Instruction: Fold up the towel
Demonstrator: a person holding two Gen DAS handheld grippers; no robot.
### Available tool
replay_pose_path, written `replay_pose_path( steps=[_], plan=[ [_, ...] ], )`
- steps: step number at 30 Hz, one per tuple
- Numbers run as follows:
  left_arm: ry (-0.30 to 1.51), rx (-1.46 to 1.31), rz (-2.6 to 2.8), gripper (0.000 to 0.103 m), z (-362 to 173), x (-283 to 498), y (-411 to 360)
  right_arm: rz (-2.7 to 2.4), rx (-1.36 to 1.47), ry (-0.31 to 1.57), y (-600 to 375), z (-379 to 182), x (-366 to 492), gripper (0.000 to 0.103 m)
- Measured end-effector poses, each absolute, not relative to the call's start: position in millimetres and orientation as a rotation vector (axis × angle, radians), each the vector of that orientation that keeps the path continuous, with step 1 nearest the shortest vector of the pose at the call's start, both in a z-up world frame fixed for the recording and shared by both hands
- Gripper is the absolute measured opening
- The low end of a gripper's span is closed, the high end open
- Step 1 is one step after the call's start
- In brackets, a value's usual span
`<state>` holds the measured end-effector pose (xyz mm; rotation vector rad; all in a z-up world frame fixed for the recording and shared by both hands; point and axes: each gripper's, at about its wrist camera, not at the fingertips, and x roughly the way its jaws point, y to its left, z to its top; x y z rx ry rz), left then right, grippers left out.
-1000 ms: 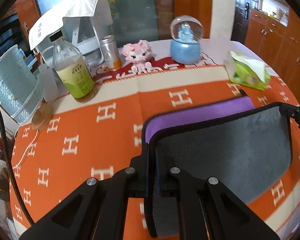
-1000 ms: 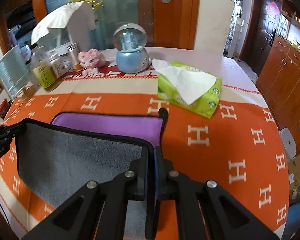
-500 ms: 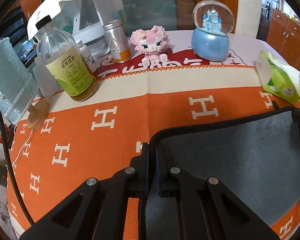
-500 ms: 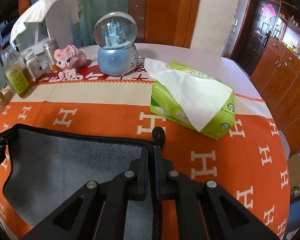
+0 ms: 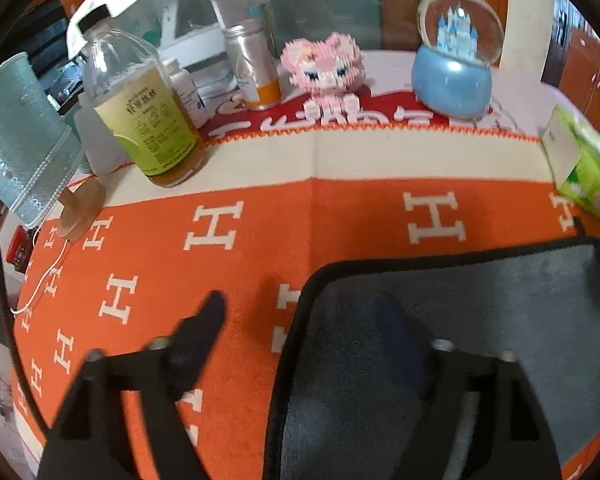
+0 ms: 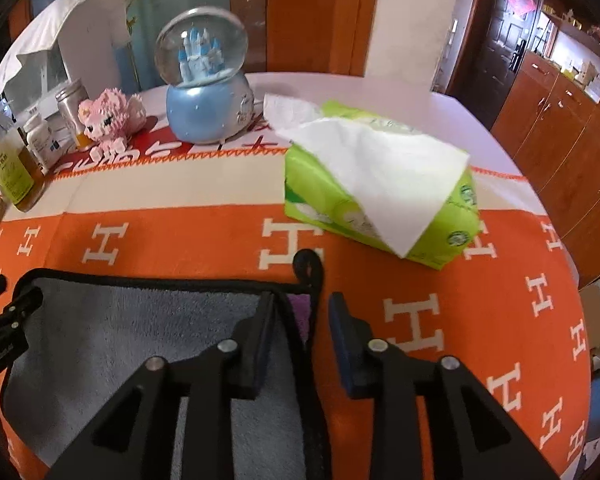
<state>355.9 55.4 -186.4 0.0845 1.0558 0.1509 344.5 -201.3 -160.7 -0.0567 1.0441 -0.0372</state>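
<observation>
The towel (image 5: pixel 480 320) lies folded on the orange blanket, grey side up with a black hem; a strip of its purple side (image 6: pixel 300 308) shows at the right corner, beside its black hanging loop (image 6: pixel 308 266). My left gripper (image 5: pixel 300 312) is open, its jaws straddling the towel's left corner. My right gripper (image 6: pixel 302 304) is open over the towel's (image 6: pixel 140 328) right corner, holding nothing. The left gripper's tip shows at the left edge of the right wrist view (image 6: pixel 8 312).
A green tissue pack (image 6: pixel 380 196) lies just beyond the right corner. At the back stand a snow globe (image 6: pixel 204 80), a pink brick figure (image 5: pixel 328 68), a metal can (image 5: pixel 256 64) and a bottle (image 5: pixel 148 112). A teal bag (image 5: pixel 16 136) stands at the left.
Both grippers carried the towel's edge forward over the purple side, laid it down and opened, letting go of the corners.
</observation>
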Motion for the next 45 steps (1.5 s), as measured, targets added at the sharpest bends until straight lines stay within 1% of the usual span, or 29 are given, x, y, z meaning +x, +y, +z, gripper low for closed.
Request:
replay_pose_path(
  steps=[2, 4, 5, 7, 8, 11, 16, 18, 21, 25, 29, 45],
  plan=[
    [1.062, 0.046, 0.140, 0.090, -180.6, 353.4, 58.2, -0.037, -0.057, 1.034, -202.0, -155.8, 341.0, 0.031],
    [1.070, 0.011, 0.123, 0.090, -176.2, 351.2, 60.2, -0.036, -0.043, 1.031, -203.3, -149.9, 336.8, 0.032],
    [1.070, 0.000, 0.119, 0.093, -174.2, 349.5, 60.4, -0.034, -0.034, 1.030, -203.6, -148.2, 335.8, 0.032],
    [1.063, -0.019, 0.105, 0.103, -168.8, 343.6, 59.4, -0.034, -0.014, 1.026, -204.6, -142.4, 330.7, 0.033],
    [1.056, -0.027, 0.096, 0.102, -166.4, 340.6, 58.8, -0.035, -0.008, 1.022, -205.0, -140.1, 328.5, 0.035],
    [1.055, -0.041, 0.058, 0.102, -158.3, 330.0, 55.2, -0.035, 0.017, 1.023, -205.2, -132.6, 319.1, 0.047],
    [1.017, -0.059, 0.010, 0.102, -136.1, 303.9, 47.1, -0.021, 0.072, 1.007, -205.1, -115.9, 297.5, 0.058],
    [1.005, -0.065, -0.006, 0.102, -128.1, 294.0, 44.1, -0.005, 0.095, 0.994, -204.9, -108.9, 287.4, 0.068],
    [1.003, -0.059, -0.045, 0.102, -116.0, 273.6, 35.4, 0.010, 0.093, 0.984, -201.7, -99.9, 272.5, 0.076],
    [0.985, -0.047, -0.052, 0.102, -102.0, 250.9, 27.2, 0.024, 0.068, 0.963, -195.2, -85.8, 250.2, 0.078],
    [0.972, -0.085, -0.052, 0.103, -89.4, 228.9, 25.8, 0.013, 0.028, 0.954, -189.2, -73.5, 229.9, 0.086],
    [0.911, -0.081, -0.014, 0.103, -55.7, 164.2, 20.0, 0.020, 0.039, 0.905, -183.9, -42.0, 178.1, 0.086]
  ],
)
